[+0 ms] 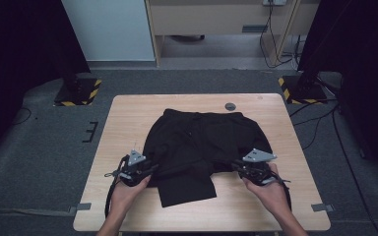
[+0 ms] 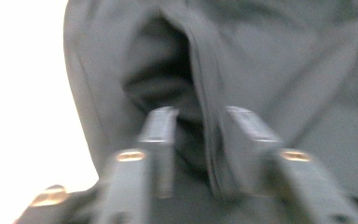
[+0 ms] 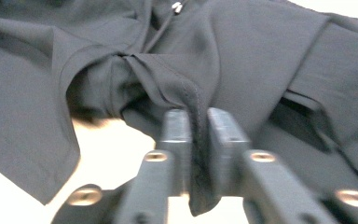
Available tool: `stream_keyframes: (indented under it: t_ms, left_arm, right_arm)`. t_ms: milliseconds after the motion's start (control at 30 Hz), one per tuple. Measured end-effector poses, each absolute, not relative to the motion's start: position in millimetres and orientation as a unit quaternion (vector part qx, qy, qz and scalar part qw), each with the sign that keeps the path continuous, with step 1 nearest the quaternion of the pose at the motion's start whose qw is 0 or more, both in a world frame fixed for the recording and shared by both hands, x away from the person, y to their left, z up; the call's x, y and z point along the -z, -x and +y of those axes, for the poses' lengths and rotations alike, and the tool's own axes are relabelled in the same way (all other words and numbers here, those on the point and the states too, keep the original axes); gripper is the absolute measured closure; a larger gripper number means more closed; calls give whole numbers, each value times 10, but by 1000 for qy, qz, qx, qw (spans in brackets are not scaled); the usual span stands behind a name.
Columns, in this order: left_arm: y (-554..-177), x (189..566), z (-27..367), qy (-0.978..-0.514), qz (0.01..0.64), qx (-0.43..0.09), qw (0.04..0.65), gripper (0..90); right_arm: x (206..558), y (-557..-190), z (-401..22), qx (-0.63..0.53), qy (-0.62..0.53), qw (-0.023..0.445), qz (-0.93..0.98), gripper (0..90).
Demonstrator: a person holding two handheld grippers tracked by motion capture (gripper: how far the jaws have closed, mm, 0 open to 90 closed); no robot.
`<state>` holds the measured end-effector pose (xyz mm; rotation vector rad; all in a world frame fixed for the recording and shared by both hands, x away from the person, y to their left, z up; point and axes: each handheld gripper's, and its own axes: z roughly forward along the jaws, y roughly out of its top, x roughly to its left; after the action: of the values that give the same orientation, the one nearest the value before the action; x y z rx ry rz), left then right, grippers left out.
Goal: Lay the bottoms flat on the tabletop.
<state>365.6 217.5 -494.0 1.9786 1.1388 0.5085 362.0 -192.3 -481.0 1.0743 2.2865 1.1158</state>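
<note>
A black garment (image 1: 204, 142), apparently a pair of shorts, lies bunched in the middle of the pale wooden worktop (image 1: 128, 118), one flap (image 1: 187, 189) spread flat toward the person's edge; the folding looks only partly done, with the upper cloth rumpled and the sides yet to be squared. At its near left corner the left tool (image 2: 200, 128) stands released, a fold of fabric hanging loose between its parted jaws. At the near right corner the right tool (image 3: 198, 126) pinches a stitched hem. A small dark disc (image 1: 230, 106) sits at the worktop's far edge. Grey carpet surrounds it, with hazard-striped stand bases (image 1: 78, 92), black curtains and trailing cables beyond.
</note>
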Motion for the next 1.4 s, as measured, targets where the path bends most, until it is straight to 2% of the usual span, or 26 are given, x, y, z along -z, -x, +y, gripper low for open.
stream_keyframes:
  t_ms: [67, 133, 200, 300, 367, 400, 433, 467, 500, 533, 567, 633, 700, 733, 767, 900, 1033, 1067, 1100, 1233, 1300, 1400]
  left_arm:
    - [-3724, 4901, 2162, -775, 447, -217, 391, 370]
    - [-3821, 4884, 2131, -776, 442, -224, 390, 306]
    - [-3962, 4896, 2080, -775, 443, -229, 388, 263]
    - [-4184, 4971, 1983, -764, 467, -200, 397, 253]
    - [-4288, 5050, 1882, -775, 469, -198, 374, 399]
    - [-4288, 5050, 1882, -775, 469, -198, 374, 455]
    - [-4289, 5060, 1859, -777, 469, -195, 371, 455]
    - [-4273, 5068, 1850, -779, 464, -189, 377, 631]
    - [-4248, 5070, 1843, -781, 461, -185, 378, 631]
    - [-4207, 5067, 1848, -786, 456, -180, 377, 774]
    - [-4159, 5069, 1860, -790, 448, -172, 383, 774]
    - [-4034, 5057, 1900, -802, 431, -157, 382, 856]
    - [-3879, 5043, 1948, -813, 418, -149, 375, 865]
    - [-3738, 5034, 2006, -817, 416, -144, 373, 867]
    - [-3738, 5034, 2006, -817, 416, -144, 373, 867]
    - [-3560, 4972, 2067, -812, 409, -135, 392, 863]
    - [-3514, 4936, 2043, -814, 405, -138, 394, 848]
    - [-3514, 4936, 2030, -814, 403, -143, 392, 844]
    - [-3525, 4947, 2013, -814, 403, -146, 391, 844]
    - [-3623, 4961, 1960, -806, 411, -157, 397, 812]
    - [-3670, 4926, 1933, -797, 415, -178, 401, 748]
    - [-3785, 4877, 1878, -787, 421, -204, 403, 566]
  right_arm:
    - [4730, -3614, -1984, -405, -382, 187, 809, 456]
    - [4659, -3643, -1987, -408, -375, 187, 811, 336]
    - [4599, -3718, -1935, -414, -374, 189, 808, 265]
    - [4585, -3924, -1756, -407, -376, 191, 811, 212]
    - [4675, -4201, -1574, -385, -388, 213, 810, 184]
    - [4675, -4201, -1574, -385, -388, 213, 810, 184]
    - [4724, -4302, -1544, -382, -400, 213, 806, 176]
    - [4834, -4496, -1510, -368, -426, 214, 798, 181]
    - [4834, -4496, -1510, -368, -426, 214, 798, 181]
    - [4944, -4652, -1502, -352, -447, 221, 792, 231]
    - [4944, -4652, -1502, -352, -447, 221, 792, 231]
    - [5030, -4780, -1506, -339, -466, 228, 785, 258]
    - [5076, -4878, -1521, -337, -482, 238, 773, 297]
    - [5119, -4953, -1544, -341, -495, 233, 765, 472]
    - [5119, -4953, -1544, -341, -495, 233, 765, 472]
    - [5126, -4895, -1530, -374, -480, 203, 767, 879]
    - [5048, -4695, -1526, -381, -451, 197, 783, 891]
    - [4993, -4512, -1558, -385, -437, 196, 789, 891]
    - [4993, -4512, -1558, -385, -437, 196, 789, 891]
    - [4950, -4139, -1665, -381, -401, 203, 808, 891]
    - [4943, -3974, -1736, -384, -389, 201, 813, 891]
    - [4967, -3790, -1859, -383, -384, 198, 817, 876]
